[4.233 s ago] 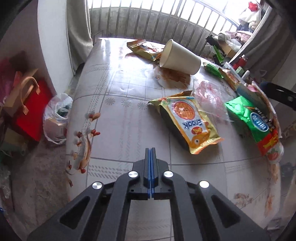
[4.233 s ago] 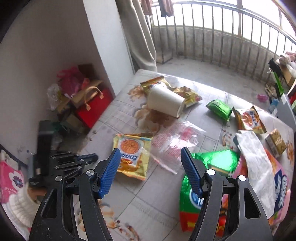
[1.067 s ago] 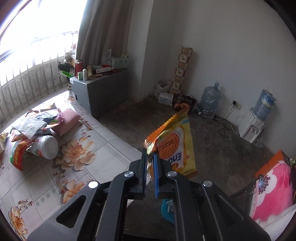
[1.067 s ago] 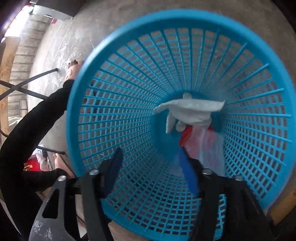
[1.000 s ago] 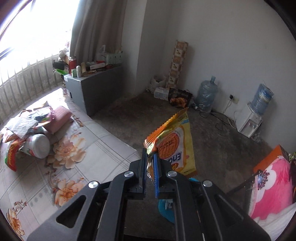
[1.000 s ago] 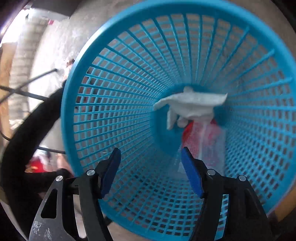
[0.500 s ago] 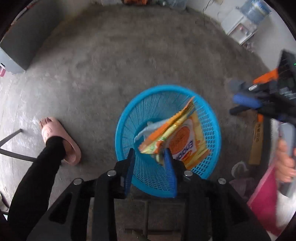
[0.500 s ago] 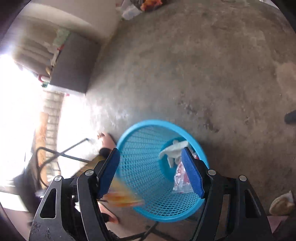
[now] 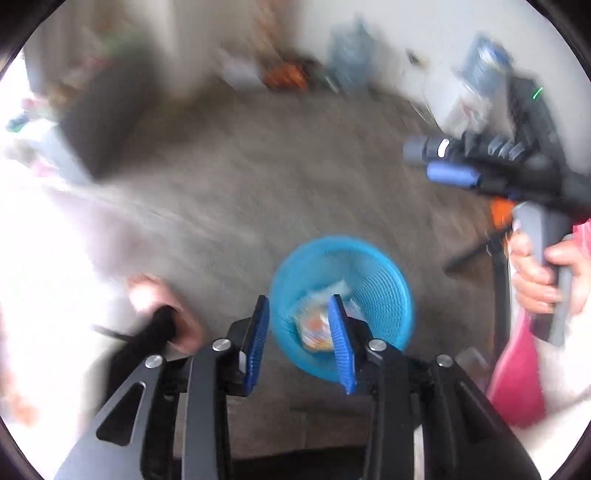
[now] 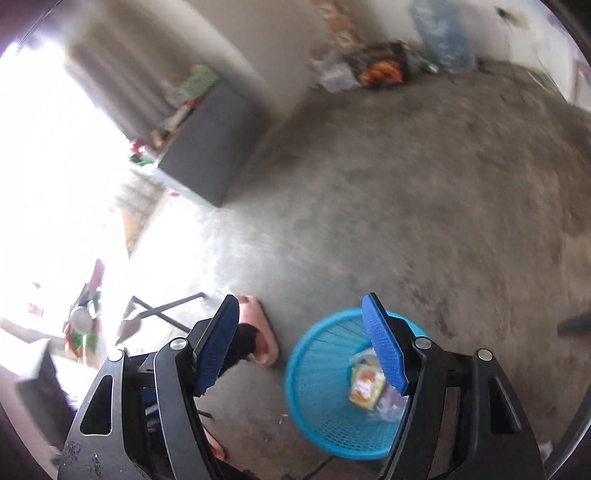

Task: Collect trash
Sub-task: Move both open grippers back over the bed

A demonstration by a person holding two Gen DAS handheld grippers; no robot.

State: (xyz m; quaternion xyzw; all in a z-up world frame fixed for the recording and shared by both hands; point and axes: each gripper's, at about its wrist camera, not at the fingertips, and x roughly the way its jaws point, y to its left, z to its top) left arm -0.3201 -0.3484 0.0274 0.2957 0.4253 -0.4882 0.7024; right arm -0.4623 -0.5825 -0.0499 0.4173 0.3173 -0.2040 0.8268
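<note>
Your left tongs (image 9: 300, 334) are opening with nothing between them: the yellow snack packet (image 10: 365, 387) they held a second ago now lies inside the blue basket (image 10: 317, 424) (one piece collected); your right tongs (image 10: 301, 343) hang wide open, empty

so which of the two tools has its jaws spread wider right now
The right tool: its blue pads stand far apart, empty. The left tool has a narrower gap, jaws opening, the yellow snack packet already down in the blue basket.

grey cabinet (image 10: 207, 155), water jug (image 10: 441, 33), pink slipper (image 10: 260, 338) on concrete floor (image 10: 406, 203).
</note>
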